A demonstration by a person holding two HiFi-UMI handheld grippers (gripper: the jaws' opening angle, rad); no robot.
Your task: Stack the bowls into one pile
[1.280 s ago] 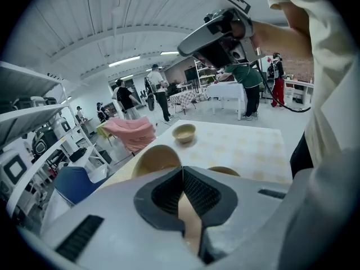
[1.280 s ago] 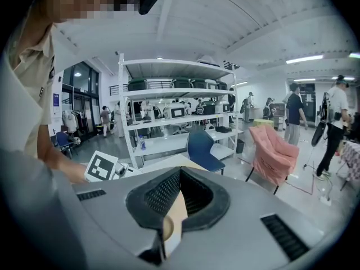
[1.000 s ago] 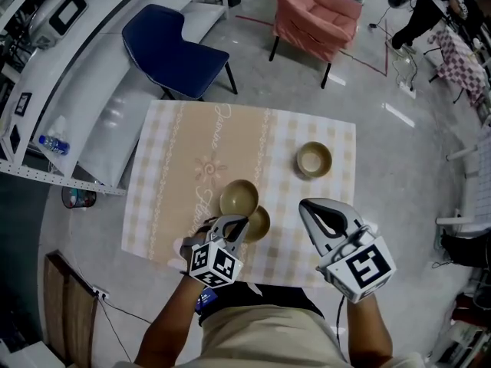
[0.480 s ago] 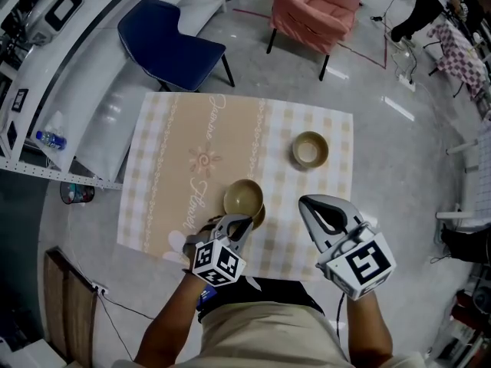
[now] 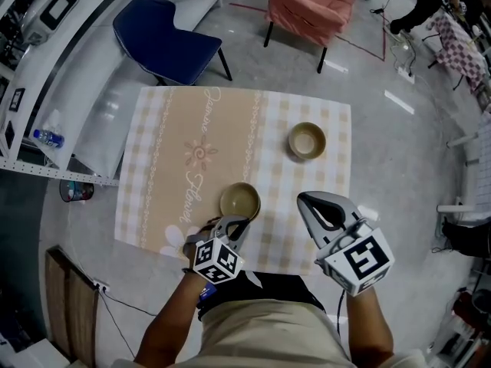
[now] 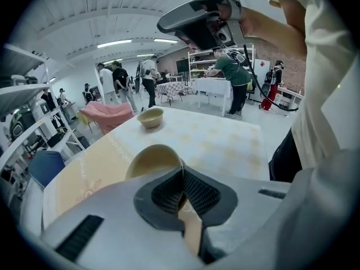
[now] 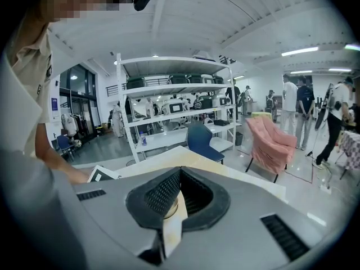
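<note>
Looking at the table (image 5: pixel 161 167), this one's only partway done as far as I can tell. The near bowl (image 5: pixel 240 201) sits toward the near edge, and the left gripper (image 6: pixel 181 170) has its jaws pinched on that bowl's near rim, so it looks tipped up a bit in the left gripper view. Can't tell if another bowl is already nested under it. The far bowl (image 5: pixel 307 140) is off on the far right of the cloth, well apart from the near one, nothing touching it. The right gripper (image 7: pixel 180 172) hovers over the near right part of the table with its jaws closed together on nothing. So what's left, I'd guess, is getting those two bowls into one pile.
</note>
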